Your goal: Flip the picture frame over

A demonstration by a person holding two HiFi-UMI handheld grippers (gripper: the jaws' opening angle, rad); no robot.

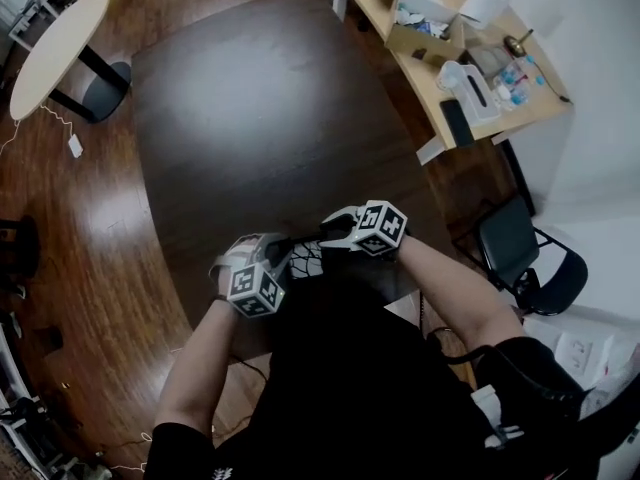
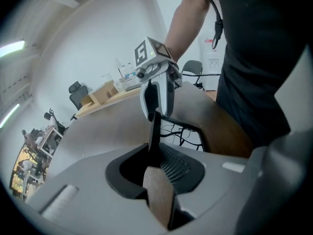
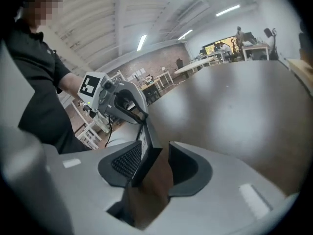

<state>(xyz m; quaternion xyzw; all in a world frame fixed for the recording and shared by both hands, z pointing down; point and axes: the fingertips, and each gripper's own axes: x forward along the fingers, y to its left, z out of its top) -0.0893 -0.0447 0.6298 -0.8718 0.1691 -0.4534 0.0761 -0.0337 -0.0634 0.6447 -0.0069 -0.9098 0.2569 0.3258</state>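
Observation:
The picture frame (image 1: 305, 255) is a thin dark frame around a white picture with black line work. It is held up on edge above the near end of the dark table (image 1: 260, 118), between the two grippers. My left gripper (image 1: 285, 253) is shut on its near-left edge; in the left gripper view the frame (image 2: 154, 131) runs edge-on from the left gripper (image 2: 155, 173) to the right gripper (image 2: 157, 101). My right gripper (image 1: 330, 236) stands open around the opposite edge. In the right gripper view the frame (image 3: 145, 143) leans on one side of the right gripper (image 3: 155, 166), with a gap on the other.
A light wooden desk (image 1: 440, 98) with boxes and small items stands at the back right. A black office chair (image 1: 520, 253) is on the right. A round white table (image 1: 55, 48) stands at the back left on the wooden floor.

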